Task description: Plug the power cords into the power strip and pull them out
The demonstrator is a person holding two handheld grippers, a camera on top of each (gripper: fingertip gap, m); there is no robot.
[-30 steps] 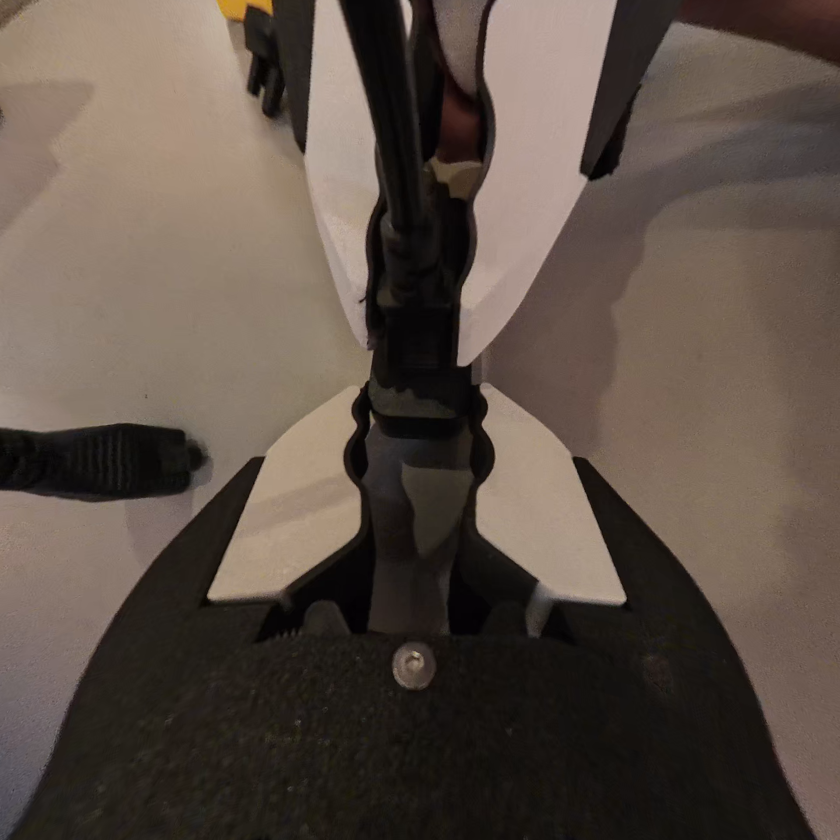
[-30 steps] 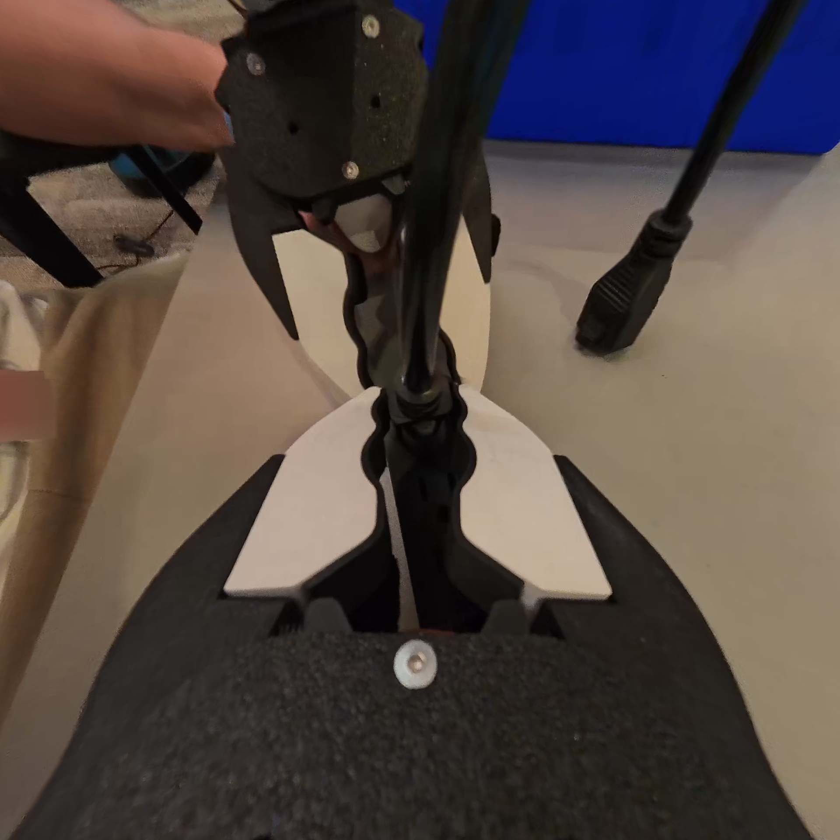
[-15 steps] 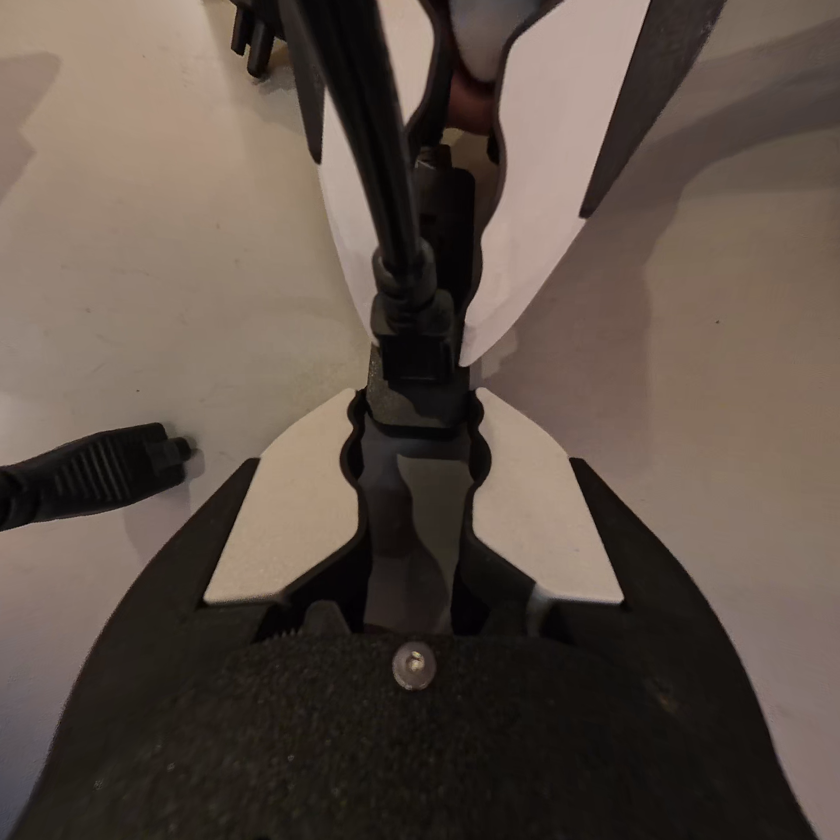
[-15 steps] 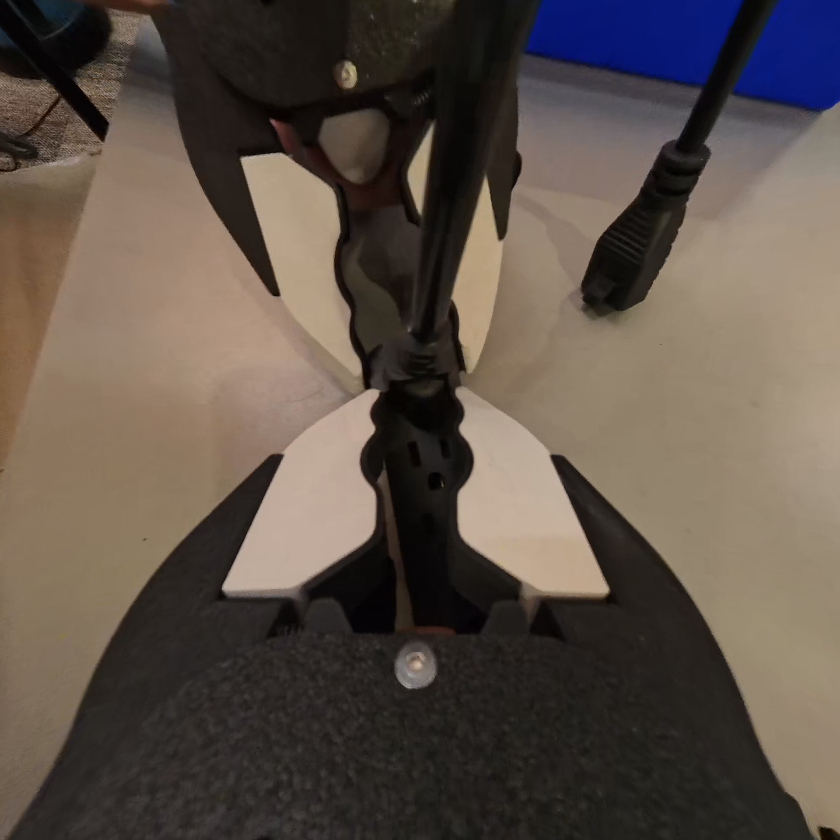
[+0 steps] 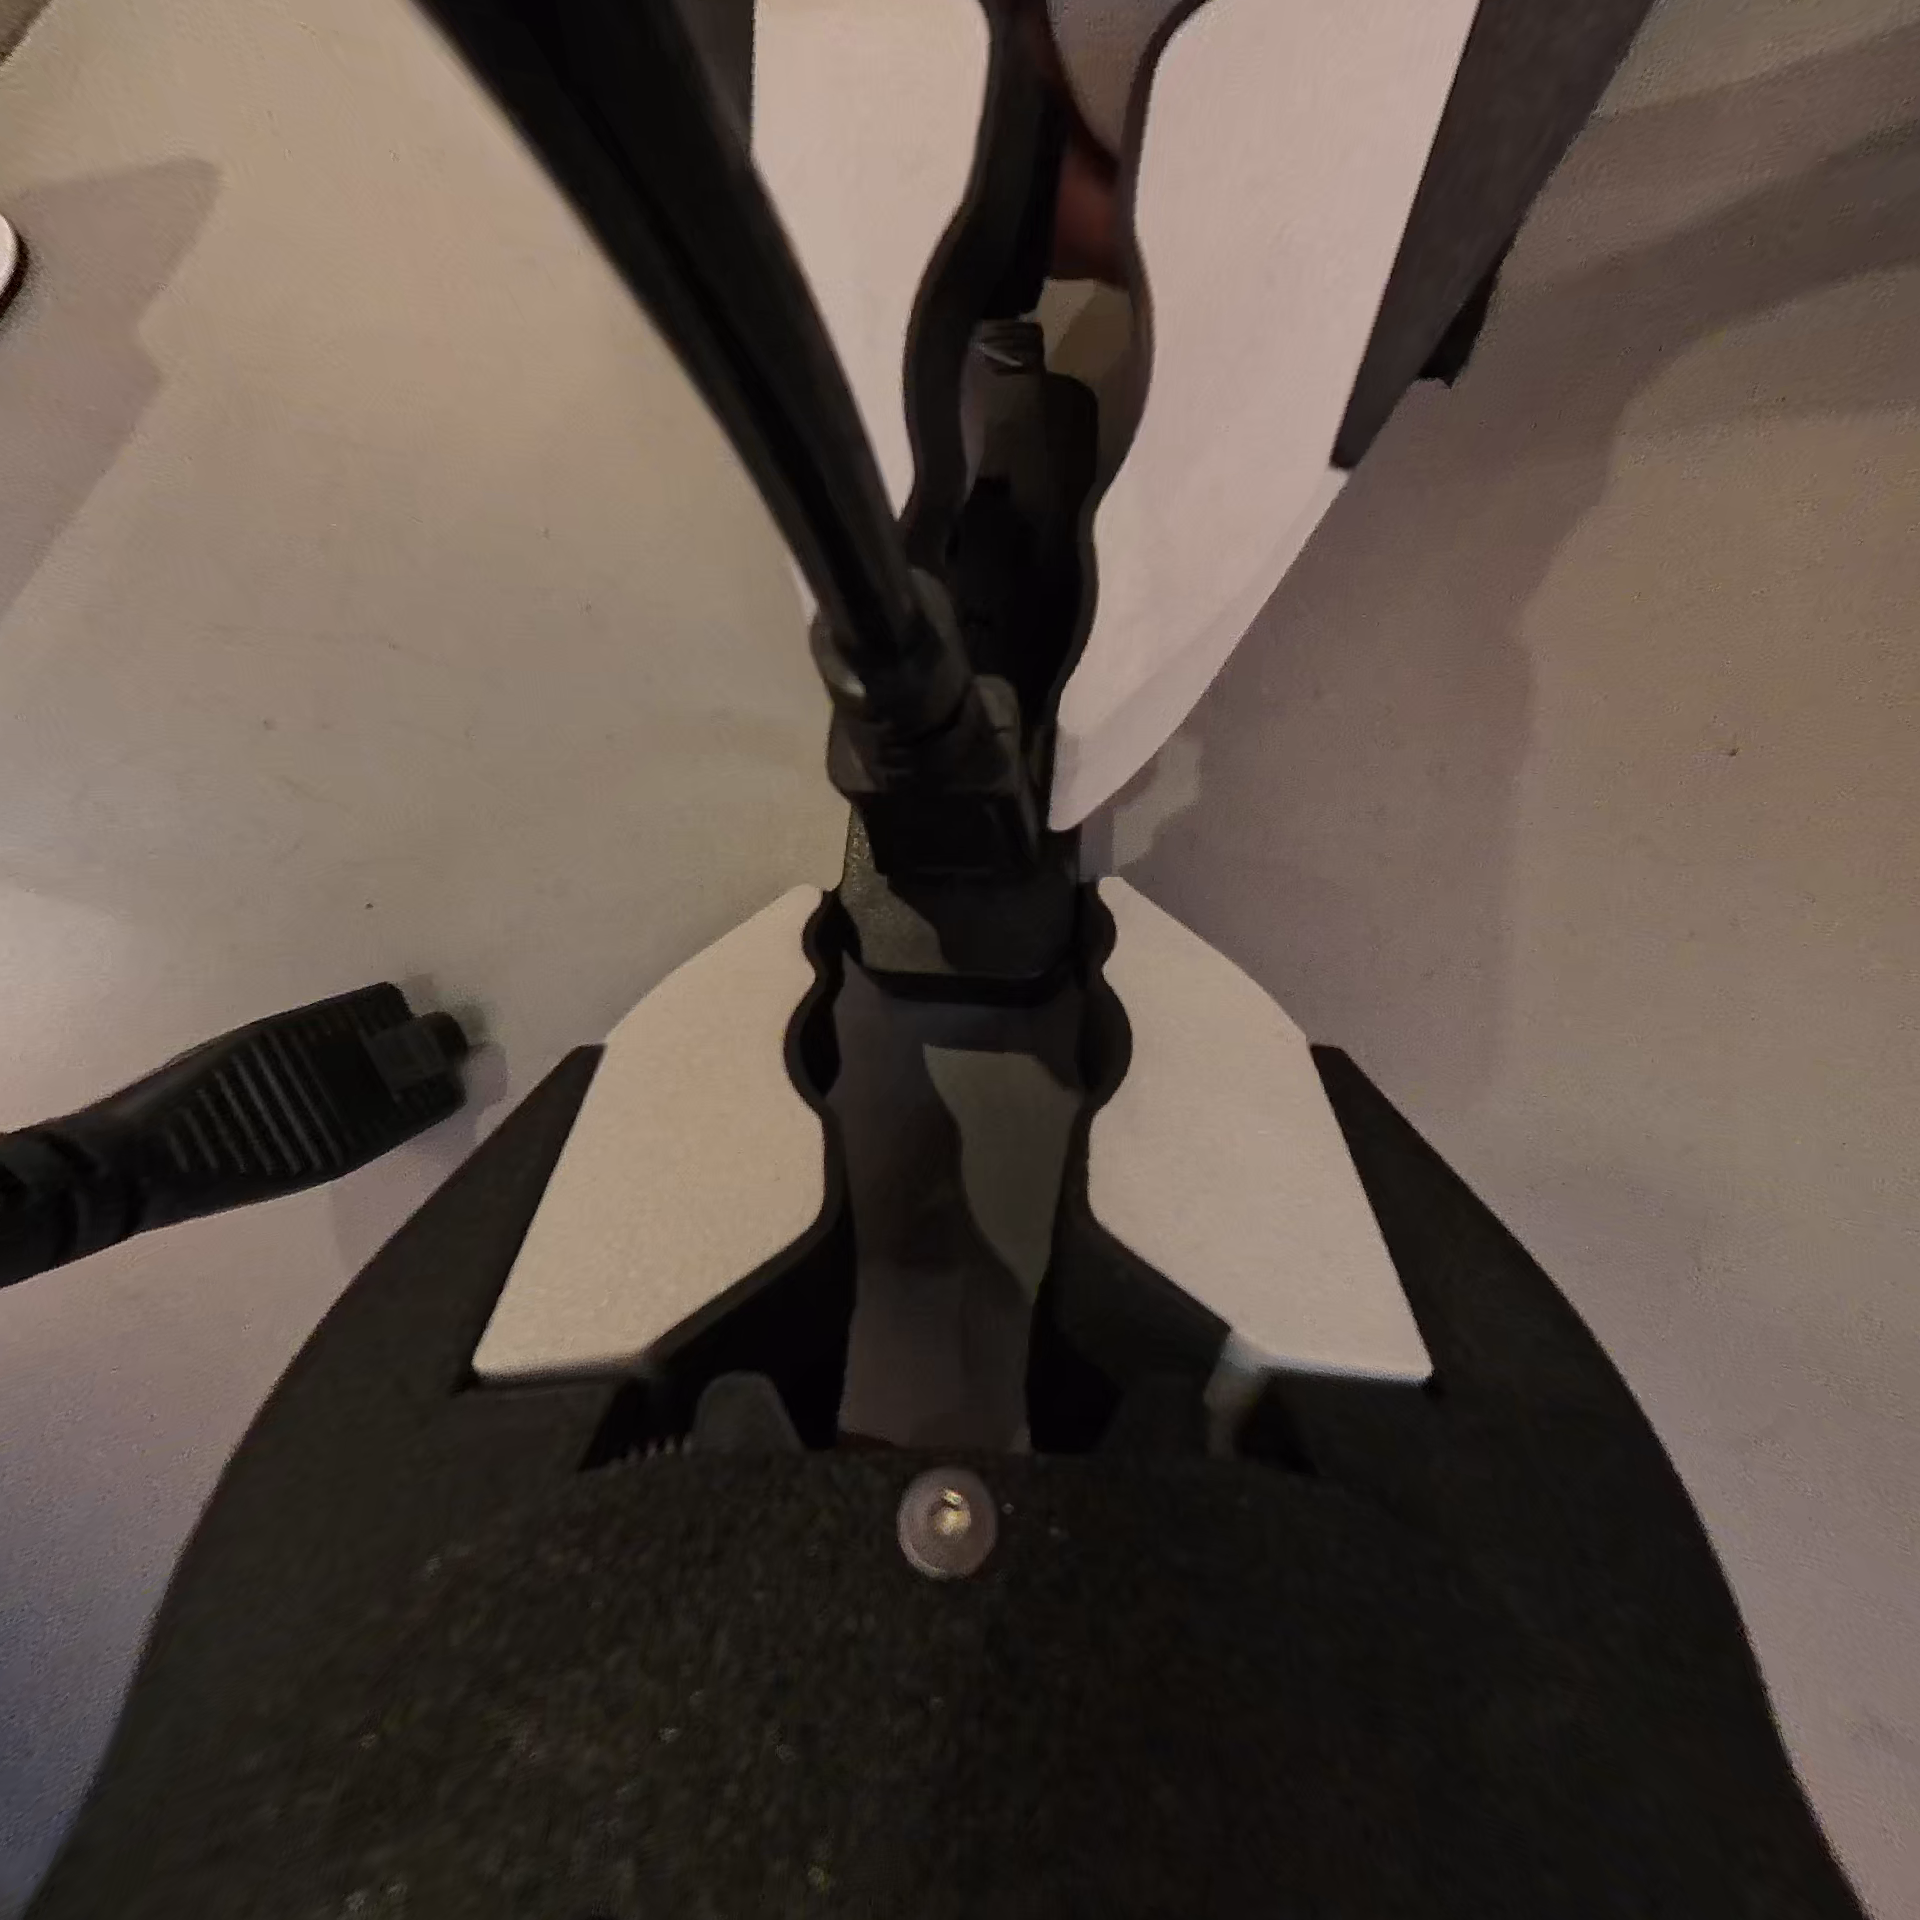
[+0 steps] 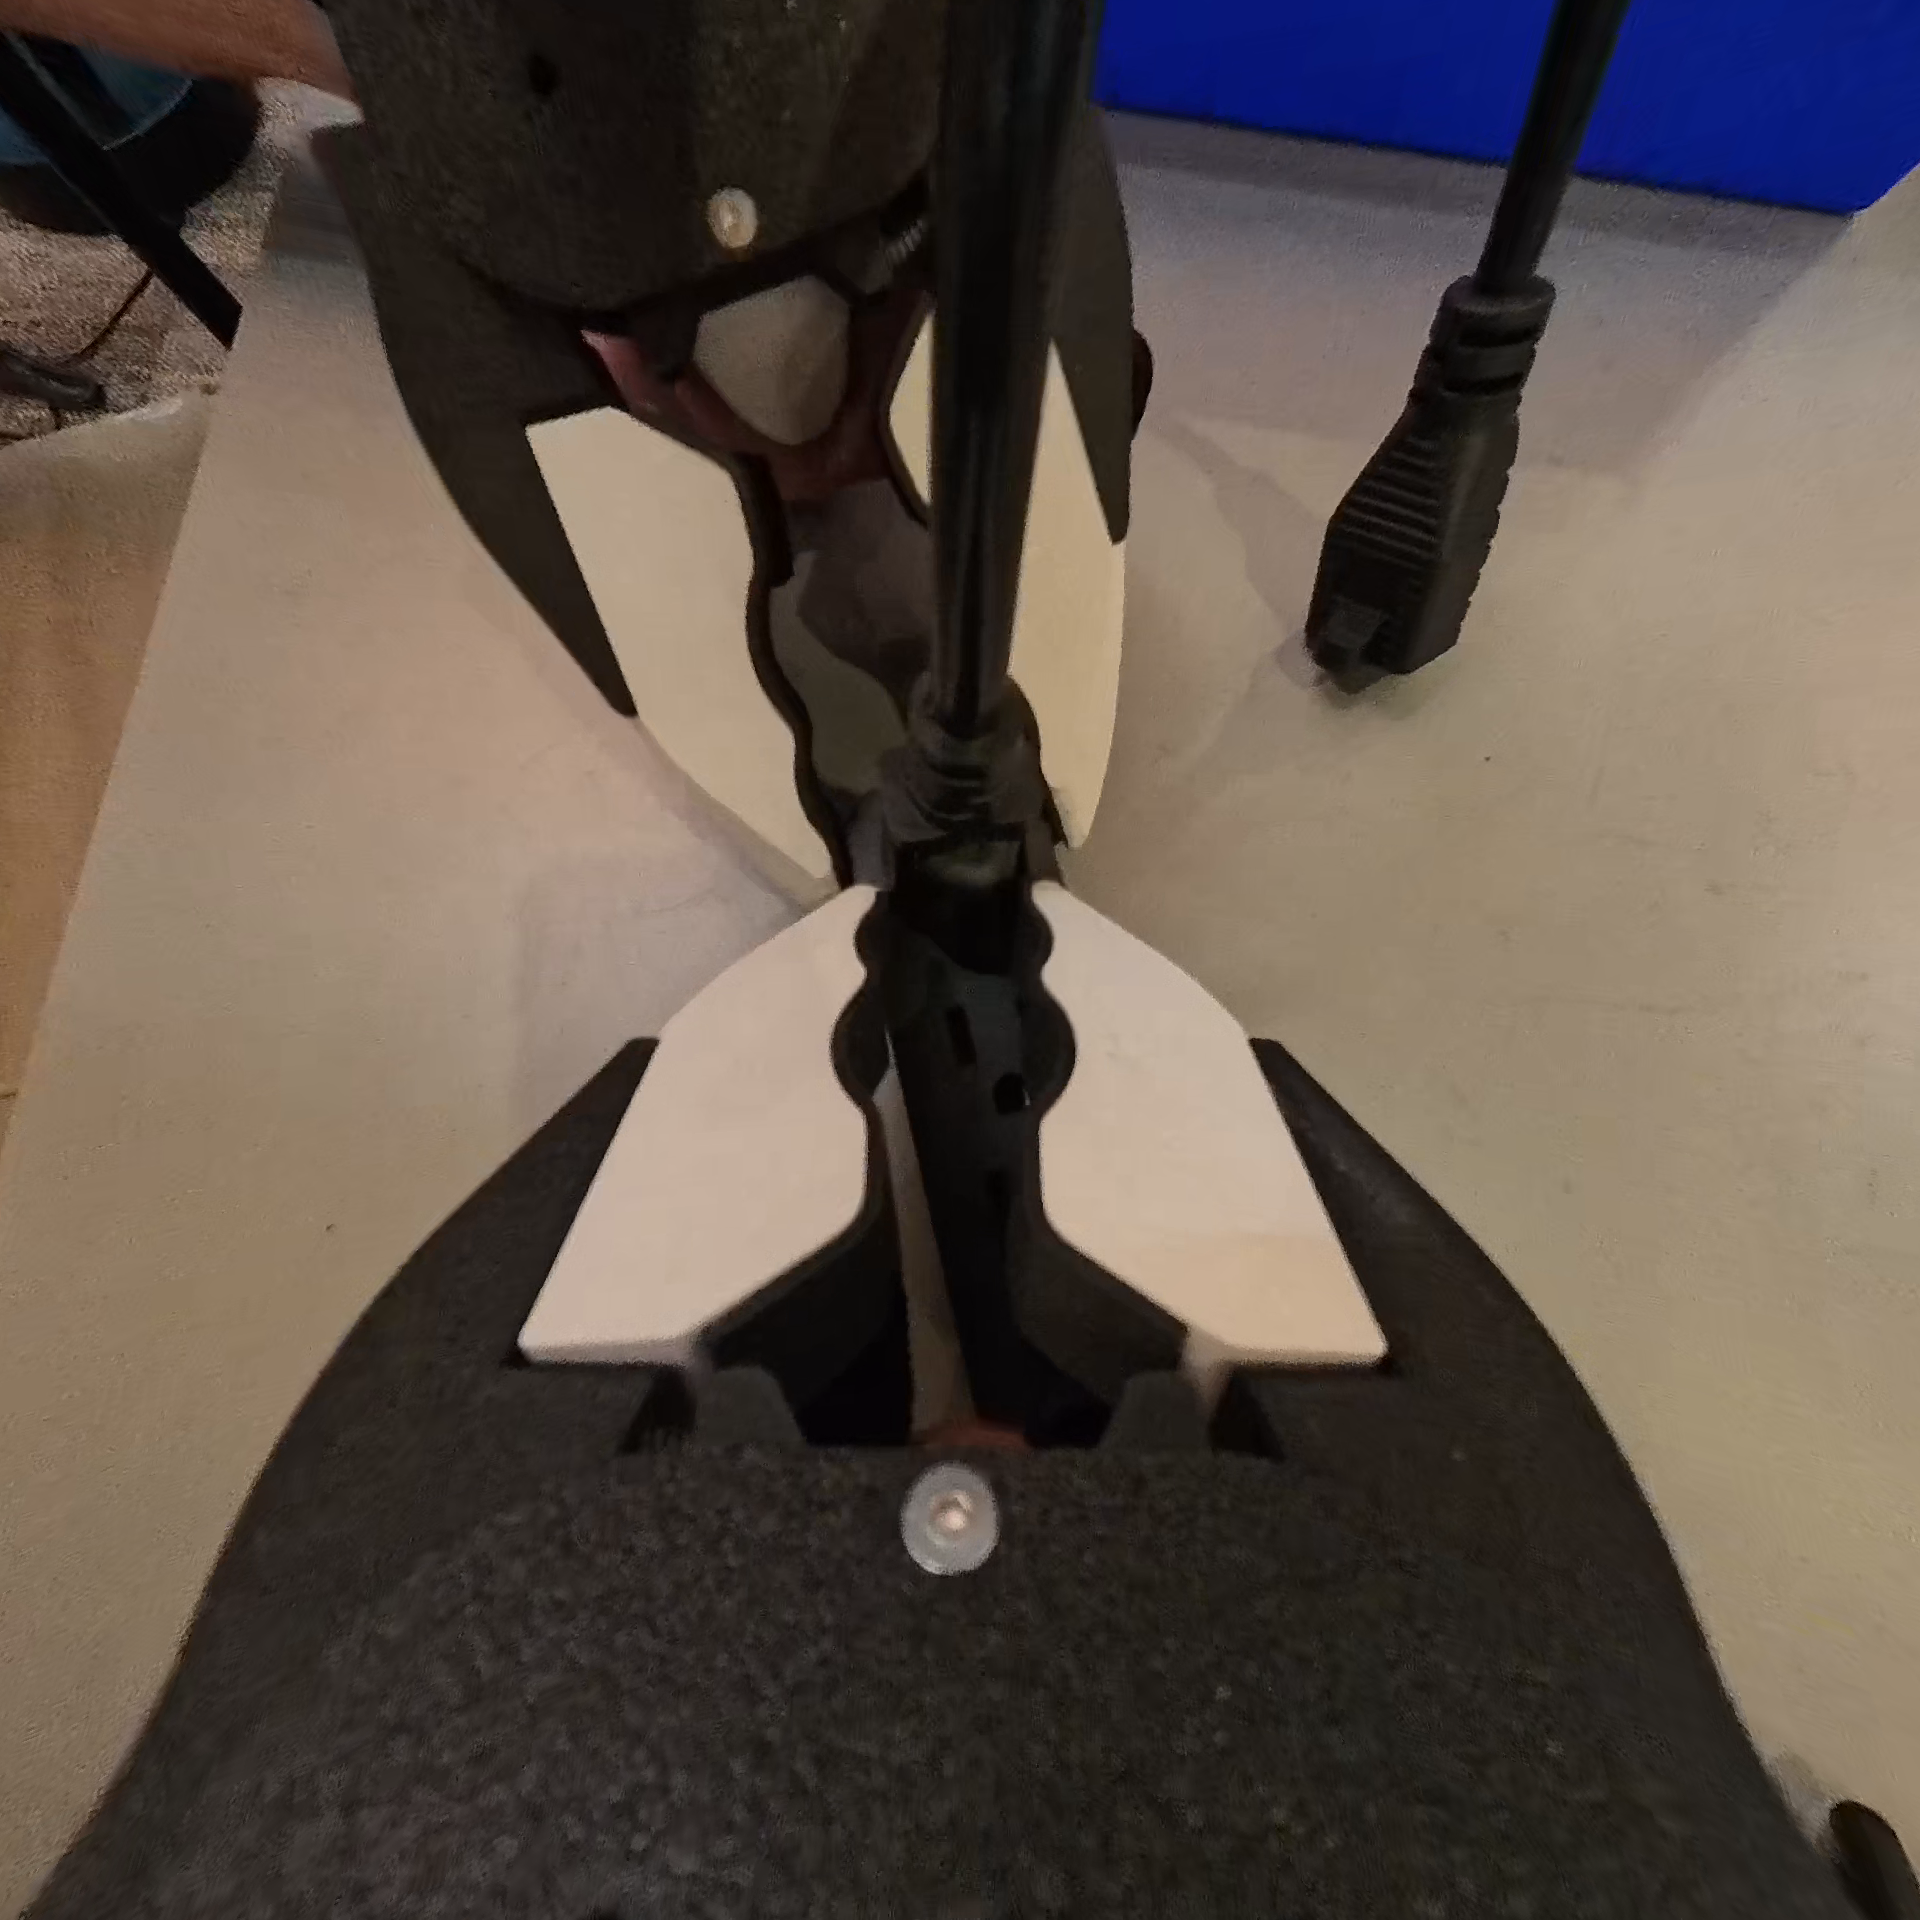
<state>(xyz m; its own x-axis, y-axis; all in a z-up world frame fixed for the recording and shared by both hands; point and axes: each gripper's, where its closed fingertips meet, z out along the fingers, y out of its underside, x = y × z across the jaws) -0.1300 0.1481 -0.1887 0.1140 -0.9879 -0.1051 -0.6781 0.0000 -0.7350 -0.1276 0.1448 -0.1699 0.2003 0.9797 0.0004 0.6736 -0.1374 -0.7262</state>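
My left gripper is shut on a dark grey power strip that lies between its white fingers. A black plug stands on the strip just past my fingertips, and its cord rises up and to the left. My right gripper faces it tip to tip and pinches the plug. In the right wrist view my right gripper is shut at the plug. The strip's black socket face shows between its fingers. The left gripper is opposite.
A loose black cord connector lies on the pale table at my left; in the right wrist view this connector is at the upper right. A blue panel stands behind the table. The table edge, beige cloth and carpet lie at the left. The tips of both grippers are at nearly the same place.
The two grippers have drawn closer and both views have tilted down. The cord now leans further left in the left wrist view. Both grips are unchanged.
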